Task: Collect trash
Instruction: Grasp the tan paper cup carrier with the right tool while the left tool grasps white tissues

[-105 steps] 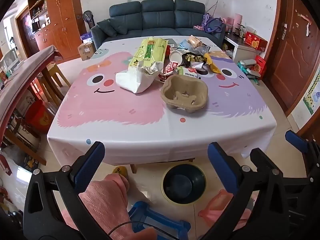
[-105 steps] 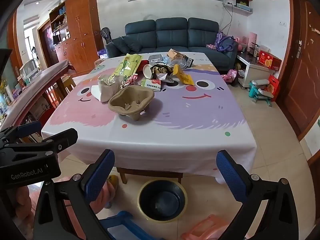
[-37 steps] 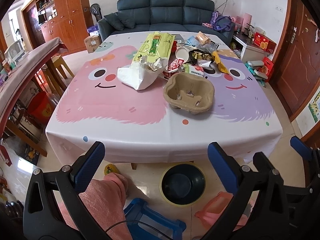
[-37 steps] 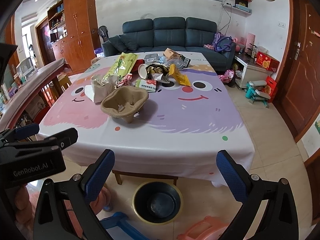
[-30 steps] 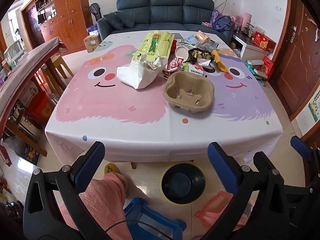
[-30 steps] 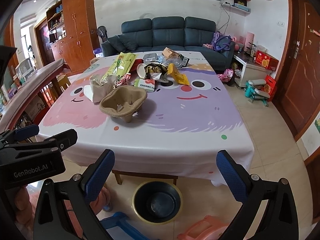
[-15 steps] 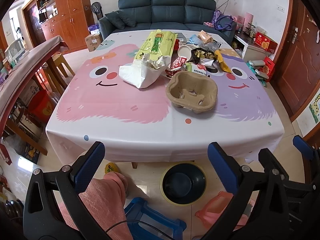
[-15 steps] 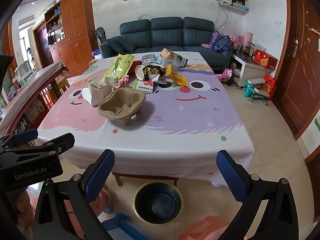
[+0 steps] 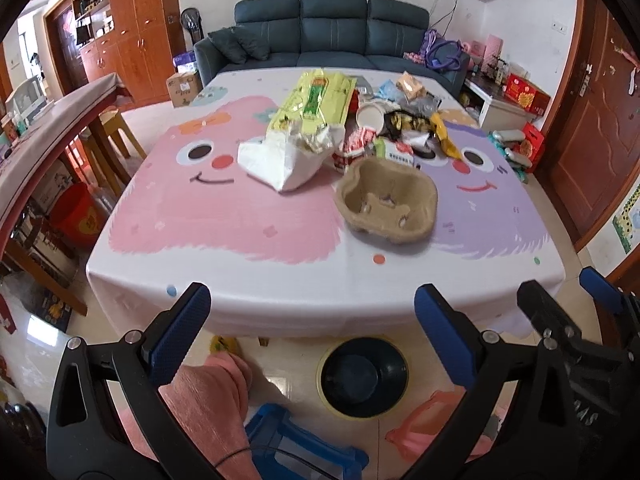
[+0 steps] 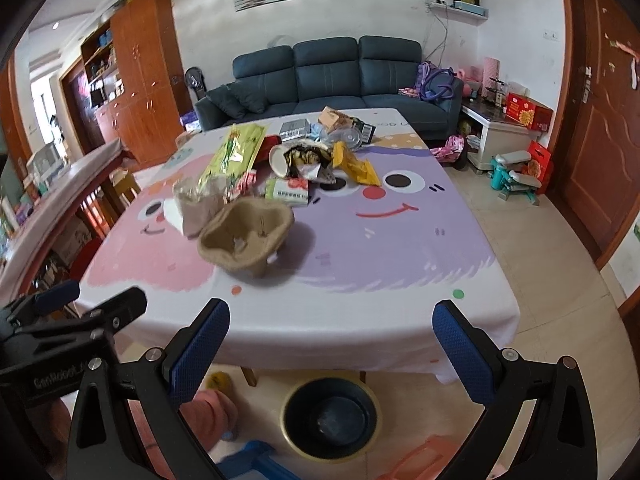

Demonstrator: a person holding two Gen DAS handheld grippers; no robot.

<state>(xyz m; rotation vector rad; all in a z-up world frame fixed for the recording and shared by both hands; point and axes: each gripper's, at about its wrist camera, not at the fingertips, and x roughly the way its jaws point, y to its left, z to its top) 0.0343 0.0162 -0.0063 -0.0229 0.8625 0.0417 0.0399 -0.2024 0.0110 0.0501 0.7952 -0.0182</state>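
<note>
A brown pulp cup carrier (image 9: 387,205) (image 10: 245,239) stands on the table (image 9: 280,280) (image 10: 400,280), nearest the front edge. Behind it lie a white paper bag (image 9: 285,159), a yellow-green wrapper (image 9: 316,100) (image 10: 236,148), a paper cup (image 9: 370,117), a yellow packet (image 10: 356,164) and several other wrappers. A dark bin with a yellow rim (image 9: 363,377) (image 10: 330,416) stands on the floor under the front edge. My left gripper (image 9: 312,344) and right gripper (image 10: 330,352) are open and empty, held in front of the table and above the bin.
A blue stool (image 9: 304,452) and a pink slipper (image 9: 424,432) lie on the floor beside the bin. A second table (image 9: 52,120) stands at the left. A sofa (image 9: 332,36) is behind, doors (image 9: 592,120) at the right.
Both cameras have risen and tipped up slightly, so the table and its trash sit lower in view and closer. Both grippers stay open and empty.
</note>
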